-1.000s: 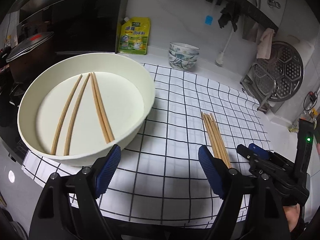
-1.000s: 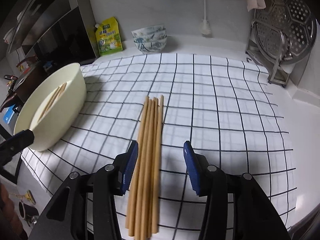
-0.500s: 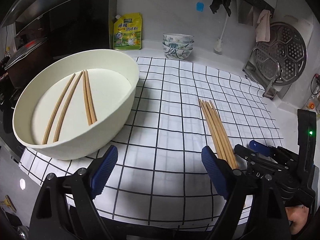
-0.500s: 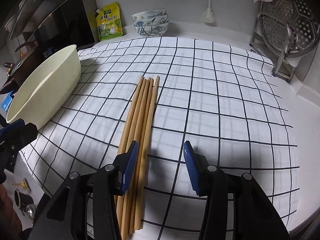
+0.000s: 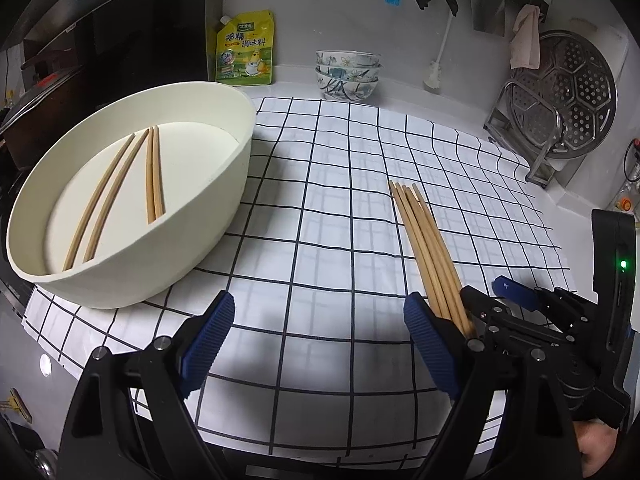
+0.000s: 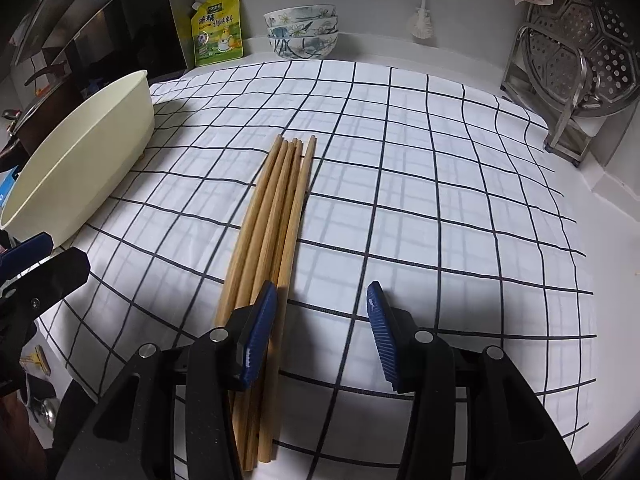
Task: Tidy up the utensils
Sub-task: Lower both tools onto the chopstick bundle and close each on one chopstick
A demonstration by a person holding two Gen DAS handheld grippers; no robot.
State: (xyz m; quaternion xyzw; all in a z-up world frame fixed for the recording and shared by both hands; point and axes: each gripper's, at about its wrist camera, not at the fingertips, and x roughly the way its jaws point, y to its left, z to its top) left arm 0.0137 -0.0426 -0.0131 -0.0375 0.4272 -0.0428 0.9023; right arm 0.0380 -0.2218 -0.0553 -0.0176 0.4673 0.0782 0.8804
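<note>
Several wooden chopsticks (image 6: pixel 276 216) lie in a bundle on the checked cloth; they also show in the left wrist view (image 5: pixel 426 240). A cream basin (image 5: pixel 200 208) at the left holds several more chopsticks (image 5: pixel 154 176); its outer wall shows in the right wrist view (image 6: pixel 80 164). My left gripper (image 5: pixel 316 336) is open and empty over the cloth's front, between basin and bundle. My right gripper (image 6: pixel 322 320) is open and empty, low over the bundle's near end, its left finger (image 6: pixel 256 332) above the sticks. The right gripper also shows in the left wrist view (image 5: pixel 504 300).
Stacked patterned bowls (image 5: pixel 346 74) and a yellow seasoning pouch (image 5: pixel 245 54) stand at the back by the wall. A metal steamer rack (image 5: pixel 560 96) stands at the right. A dark stove and pot (image 5: pixel 36 100) are left of the basin.
Both grippers have drawn back and lowered toward the cloth's front. The right gripper has shifted right, so the bundle now lies under its left finger. Both stay open.
</note>
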